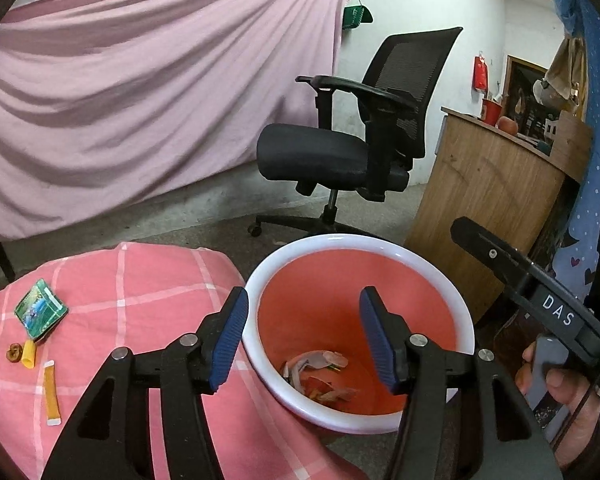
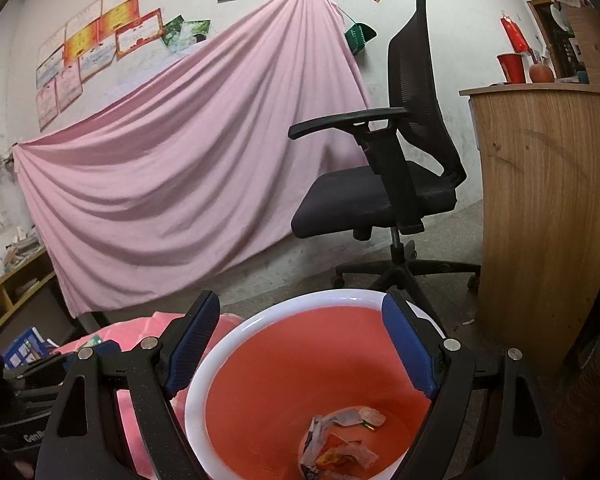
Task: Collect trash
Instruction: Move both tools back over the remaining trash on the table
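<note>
A red bin with a white rim [image 1: 456,296] stands beside a pink checked cushion [image 1: 140,280]; it also shows in the right wrist view [image 2: 220,352]. Several wrappers [image 1: 320,376] lie at its bottom, also seen from the right wrist [image 2: 340,440]. On the cushion lie a green packet [image 1: 40,308], a yellow tube [image 1: 29,353], a brown scrap [image 1: 14,353] and an orange stick sachet [image 1: 51,394]. My left gripper [image 1: 304,344] is open and empty over the bin's near rim. My right gripper [image 2: 304,356] is open and empty above the bin; its body shows in the left wrist view [image 1: 540,300].
A black office chair [image 1: 352,144] stands on the floor behind the bin. A wooden counter [image 1: 488,196] with a red cup [image 2: 511,67] is at the right. A pink sheet [image 1: 140,92] hangs across the back wall. A low shelf [image 2: 20,280] is at far left.
</note>
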A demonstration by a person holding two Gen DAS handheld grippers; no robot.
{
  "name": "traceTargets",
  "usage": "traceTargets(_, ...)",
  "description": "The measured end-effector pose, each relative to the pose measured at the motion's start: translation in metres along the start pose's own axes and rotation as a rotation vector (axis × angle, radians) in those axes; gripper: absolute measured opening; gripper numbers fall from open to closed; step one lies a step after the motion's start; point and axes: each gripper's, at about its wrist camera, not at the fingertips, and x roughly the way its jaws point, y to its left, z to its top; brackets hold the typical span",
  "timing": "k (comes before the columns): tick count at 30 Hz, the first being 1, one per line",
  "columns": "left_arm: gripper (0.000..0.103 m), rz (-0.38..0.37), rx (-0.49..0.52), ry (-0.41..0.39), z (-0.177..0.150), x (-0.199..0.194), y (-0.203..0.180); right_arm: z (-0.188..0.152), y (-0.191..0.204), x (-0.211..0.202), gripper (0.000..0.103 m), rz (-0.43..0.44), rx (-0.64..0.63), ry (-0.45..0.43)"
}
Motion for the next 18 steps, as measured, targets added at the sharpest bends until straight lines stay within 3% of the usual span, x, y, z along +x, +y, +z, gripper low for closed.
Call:
traceTargets(3,0.059,0.007,-0.013,-0.015,0.001,-0.006,0.005,0.002,0.001,0.001,0.087,-0.010,0.002,-0.002)
traceTargets(7,0.059,0.040,-0.037,-0.043,0.002,-0.019,0.018,0.003,0.002,0.001,0.099,-0.031,0.010,-0.017)
traceTargets(11,0.059,0.071,-0.074,-0.072,0.004,-0.034,0.035,0.006,0.010,0.001,0.102,-0.035,0.010,-0.039)
traceTargets(15,0.079,0.119,-0.114,-0.127,0.005,-0.057,0.057,0.008,0.027,-0.004,0.103,-0.016,-0.011,-0.095)
traceTargets(18,0.079,0.141,-0.142,-0.174,0.006,-0.076,0.073,0.009,0.044,-0.010,0.103,0.009,-0.036,-0.148)
